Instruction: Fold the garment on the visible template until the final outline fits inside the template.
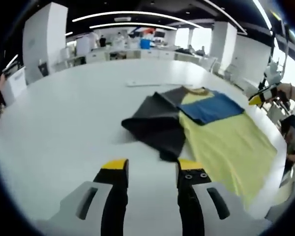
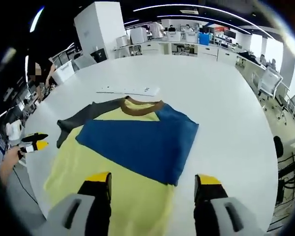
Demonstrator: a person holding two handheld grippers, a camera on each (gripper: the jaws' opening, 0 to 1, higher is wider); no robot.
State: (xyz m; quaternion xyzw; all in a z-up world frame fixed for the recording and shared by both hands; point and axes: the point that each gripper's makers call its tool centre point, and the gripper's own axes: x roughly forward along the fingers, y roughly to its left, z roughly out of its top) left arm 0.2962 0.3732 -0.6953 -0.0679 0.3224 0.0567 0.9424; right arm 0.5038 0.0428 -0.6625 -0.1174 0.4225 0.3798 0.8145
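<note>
Lying flat mid-table, the garment (image 2: 132, 147) has one blue sleeve folded inward. Left gripper (image 1: 150, 169) and right gripper (image 2: 153, 183) hover wide open, empty. Risk: grabbing one layer drags the dark sleeve (image 1: 155, 123) askew.

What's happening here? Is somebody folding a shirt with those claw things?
Yes. A person holds a two-jaw gripper in each hand over a white table with a yellow T-shirt on it. The blue sleeve is already folded across the chest, while the dark grey sleeve lies spread out to the side. The left gripper and the right gripper are both open and holding nothing. A white strip lies beyond the collar.
</note>
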